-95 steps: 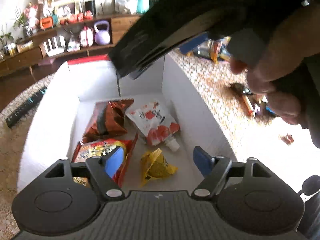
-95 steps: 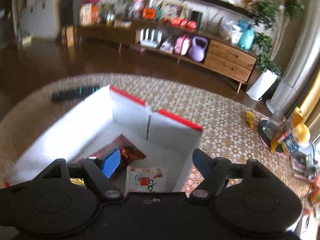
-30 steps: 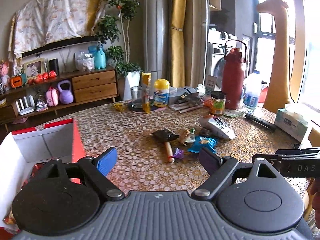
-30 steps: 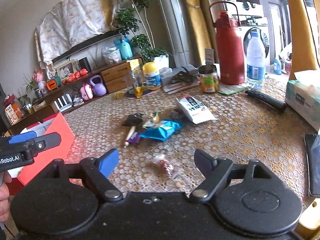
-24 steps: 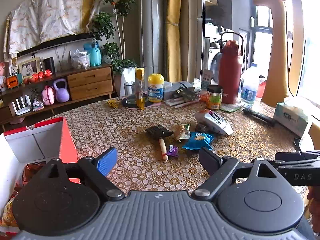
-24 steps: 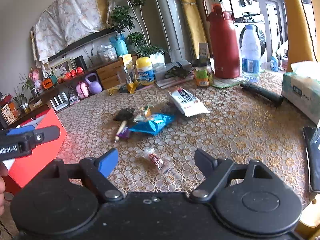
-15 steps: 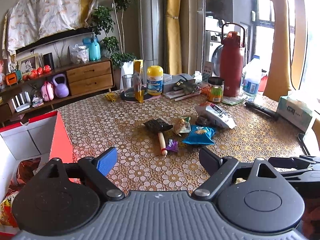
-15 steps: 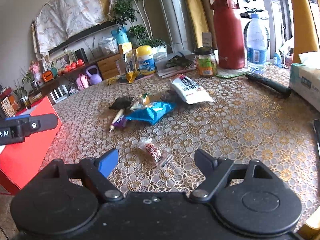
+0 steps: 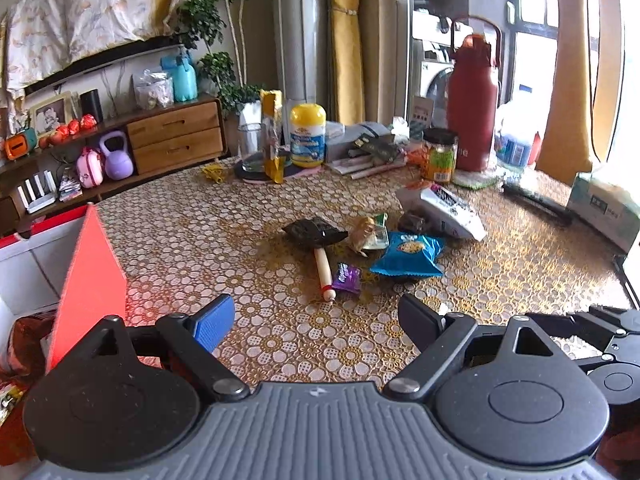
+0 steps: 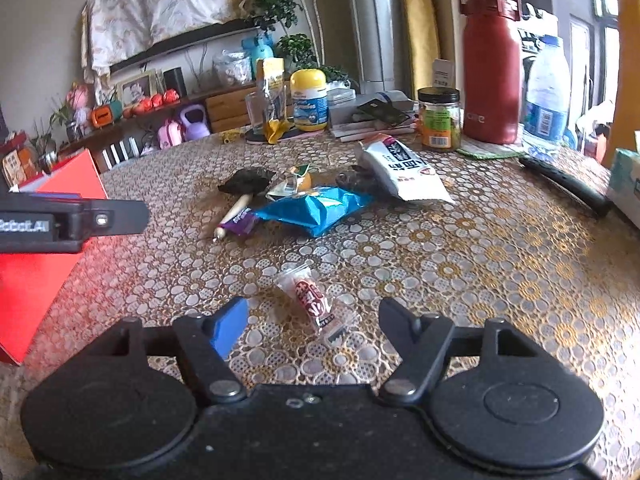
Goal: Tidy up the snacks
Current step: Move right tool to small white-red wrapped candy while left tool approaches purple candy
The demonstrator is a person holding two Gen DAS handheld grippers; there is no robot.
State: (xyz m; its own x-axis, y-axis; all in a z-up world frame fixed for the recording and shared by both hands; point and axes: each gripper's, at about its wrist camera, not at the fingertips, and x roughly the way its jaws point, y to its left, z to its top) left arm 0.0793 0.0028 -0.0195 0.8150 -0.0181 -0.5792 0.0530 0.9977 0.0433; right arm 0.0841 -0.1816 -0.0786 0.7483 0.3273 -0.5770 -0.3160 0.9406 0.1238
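From the left wrist view, the left gripper [image 9: 316,322] was spread wide, empty, with the snack pile [image 9: 376,246] far ahead and the red box [image 9: 86,264] at left. Right wrist view: right gripper [image 10: 312,326] gaped over the small clear candy packet [image 10: 314,300]. That slick wrapper could easily squirt out sideways if pinched off-center.

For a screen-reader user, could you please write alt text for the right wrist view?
The open right gripper hovers low over a small clear candy packet on a floral tablecloth. Farther back lie a blue bag and a white bag; the red box and left gripper show at left.
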